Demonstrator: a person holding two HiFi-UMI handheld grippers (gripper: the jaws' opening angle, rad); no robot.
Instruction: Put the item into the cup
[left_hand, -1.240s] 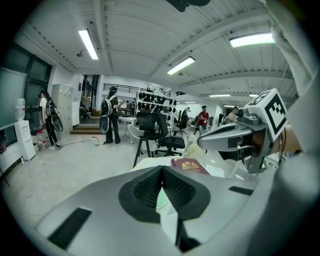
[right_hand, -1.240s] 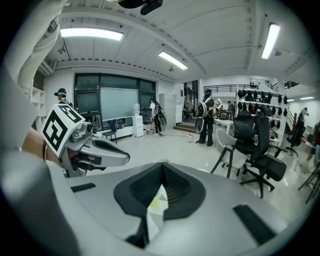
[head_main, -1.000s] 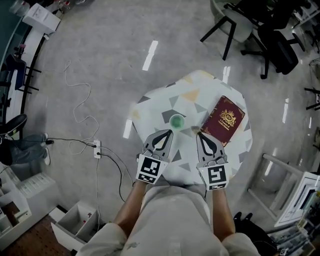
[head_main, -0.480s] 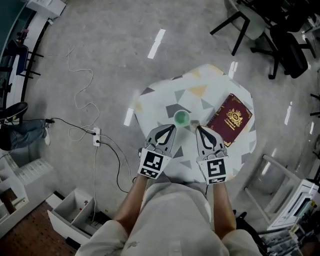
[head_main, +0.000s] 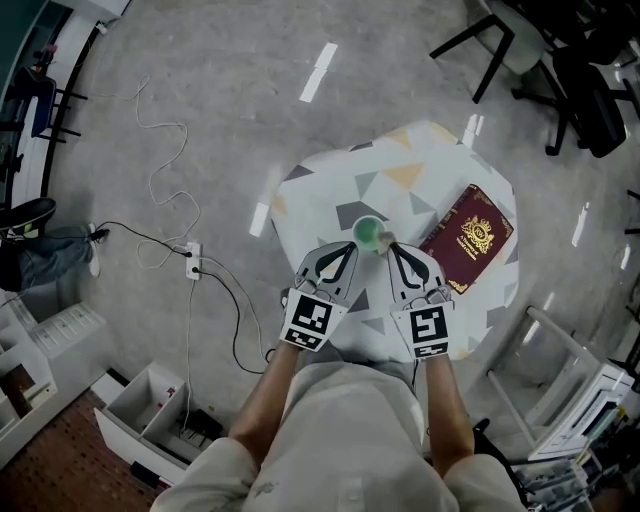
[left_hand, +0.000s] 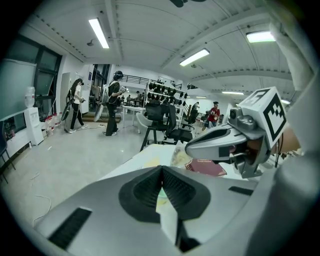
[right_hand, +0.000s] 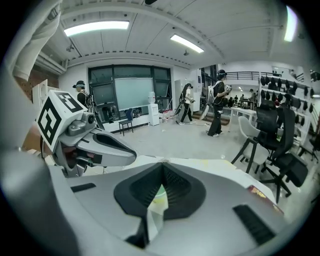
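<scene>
A small green cup (head_main: 367, 233) stands upright near the middle of the patterned table (head_main: 330, 190). Just right of it lies a small pale, translucent item (head_main: 386, 240), which also shows as a crinkled clear lump (left_hand: 180, 156) in the left gripper view. My left gripper (head_main: 350, 249) is shut, its tip just short of the cup's near left side. My right gripper (head_main: 391, 247) is shut too, its tip right beside the pale item; whether they touch is hidden. A pale green patch of the cup (right_hand: 159, 196) shows through the gap behind the right jaws.
A dark red book with a gold crest (head_main: 470, 235) lies on the table's right side. The table is small, with edges close all round. A cable and power strip (head_main: 194, 262) lie on the floor to the left, black office chairs (head_main: 580, 80) at the upper right.
Both grippers have moved forward toward the cup, their tips now beside it. The right tip has drawn in leftward next to the pale item. Both stayed shut.
</scene>
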